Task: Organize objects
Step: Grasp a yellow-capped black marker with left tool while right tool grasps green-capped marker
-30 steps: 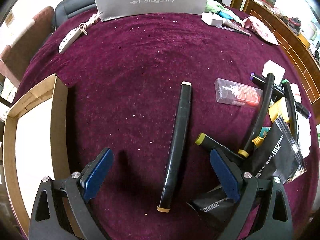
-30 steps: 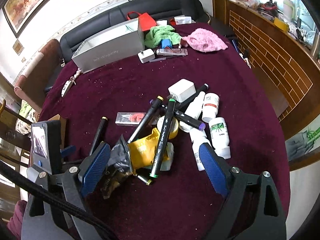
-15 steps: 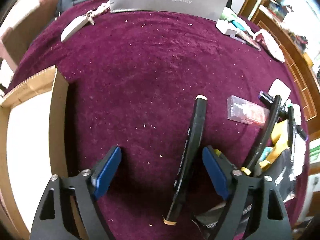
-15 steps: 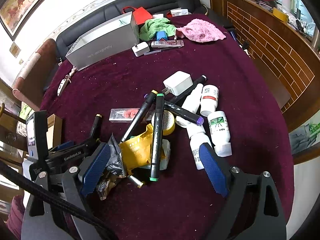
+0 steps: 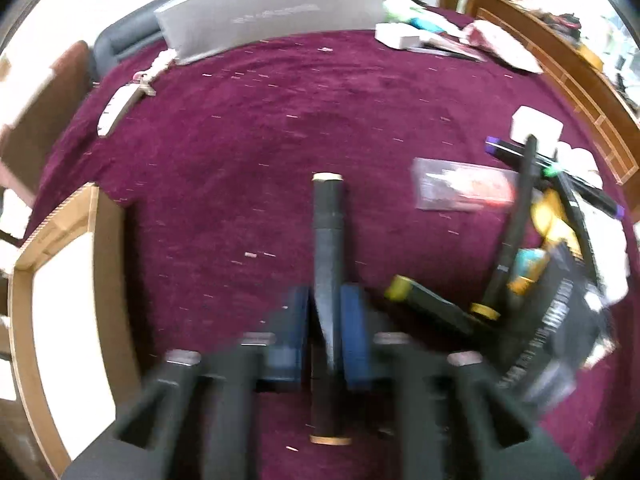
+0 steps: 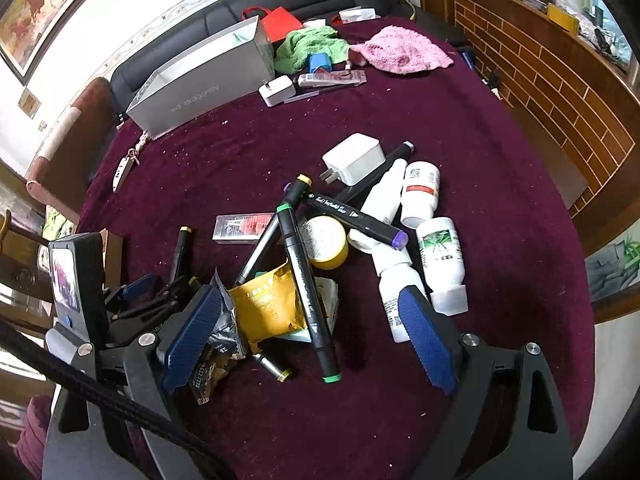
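My left gripper [image 5: 326, 322] is shut on a black marker with tan end caps [image 5: 328, 240], which lies on the maroon tablecloth [image 5: 280, 120]. The same marker [image 6: 180, 252] shows in the right wrist view, with the left gripper [image 6: 160, 296] around it. My right gripper [image 6: 308, 336] is open and empty above a pile of markers, snack packets and bottles: a green-capped marker [image 6: 306, 288], a yellow packet [image 6: 266, 306] and white bottles [image 6: 442, 258].
An open cardboard box [image 5: 60, 300] stands at the left. A grey carton [image 5: 276, 16] stands at the back. A clear packet with red print [image 5: 466, 190], a white charger [image 6: 354, 158], a yellow-lidded jar [image 6: 324, 242] and cloths [image 6: 400, 54] lie around.
My left gripper has moved right over the tan-capped marker and closed its jaws on it. The right gripper has stayed open and drifted slightly.
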Demonstrator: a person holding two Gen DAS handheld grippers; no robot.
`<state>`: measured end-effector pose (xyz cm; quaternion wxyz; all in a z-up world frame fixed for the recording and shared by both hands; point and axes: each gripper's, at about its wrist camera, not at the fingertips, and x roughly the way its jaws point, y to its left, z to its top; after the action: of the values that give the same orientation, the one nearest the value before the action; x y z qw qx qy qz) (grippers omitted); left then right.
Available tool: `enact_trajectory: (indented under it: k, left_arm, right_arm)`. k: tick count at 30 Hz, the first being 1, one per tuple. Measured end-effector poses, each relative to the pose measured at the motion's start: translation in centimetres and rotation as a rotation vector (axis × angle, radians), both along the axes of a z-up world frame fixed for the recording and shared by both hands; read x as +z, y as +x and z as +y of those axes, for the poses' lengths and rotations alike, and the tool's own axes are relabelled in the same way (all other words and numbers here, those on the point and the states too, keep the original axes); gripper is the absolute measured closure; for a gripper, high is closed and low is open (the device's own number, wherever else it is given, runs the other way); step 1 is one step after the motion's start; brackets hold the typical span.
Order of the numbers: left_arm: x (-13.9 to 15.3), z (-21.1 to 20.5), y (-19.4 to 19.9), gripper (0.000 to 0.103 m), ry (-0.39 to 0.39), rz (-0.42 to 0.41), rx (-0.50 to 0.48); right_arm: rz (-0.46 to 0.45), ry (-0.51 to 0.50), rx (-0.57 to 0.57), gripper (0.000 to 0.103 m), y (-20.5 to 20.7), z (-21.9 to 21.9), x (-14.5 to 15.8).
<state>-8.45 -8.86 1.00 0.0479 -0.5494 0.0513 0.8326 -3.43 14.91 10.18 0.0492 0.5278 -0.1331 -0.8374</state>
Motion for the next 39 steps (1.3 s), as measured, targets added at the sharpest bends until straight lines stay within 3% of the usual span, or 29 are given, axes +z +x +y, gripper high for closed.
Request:
enact_trajectory:
  k: [5,7,11,13,18,20,28,32,39]
  left_arm:
    - [1.1,-1.2,0.1,0.092,0.151,-0.033,0.055]
    - [2.2,-1.9,0.8,0.092,0.213,-0.024,0.083]
    - [4.7,-2.9,2.6,0.092,0.298,0.017,0.097]
    - [5.6,-3.1,3.5,0.092,0.32,0.031,0.094]
    - [5.6,-4.1,5.0,0.092,0.359,0.014,0.107]
    - [5.4,-4.4,5.5,0.092,0.373,0.003,0.116]
    - [4.9,-4.2,6.9,0.092,0.37,-0.008,0.105]
    - [4.6,-3.8,7.4,0.092,0.369,-0.018,0.097]
    - [5.1,-3.8,8.3,0.092,0.373,-0.009,0.087]
  right_arm:
    - [-0.032,-0.024,0.023,0.013,-0.5,0.2,-0.9]
    - [-0.043,-0.016,0.054,0.021,-0.8,0.0,-1.3]
    - [-0.081,-0.017,0.11,0.058,-1.5,-0.5,-2.8]
    - [-0.102,-0.035,0.113,0.062,-1.7,-0.5,-3.5]
    - [-0.145,-0.004,0.139,0.062,-2.0,-1.0,-5.3]
    - [-0.158,0.017,0.146,0.067,-2.0,-1.1,-5.8]
    - [-0.19,0.025,0.164,0.07,-1.2,-1.0,-6.6]
    - [-0.21,-0.016,0.15,0.09,-1.0,-0.7,-7.7]
    - [-0.195,-0.044,0.134,0.091,0.3,-0.3,-6.8]
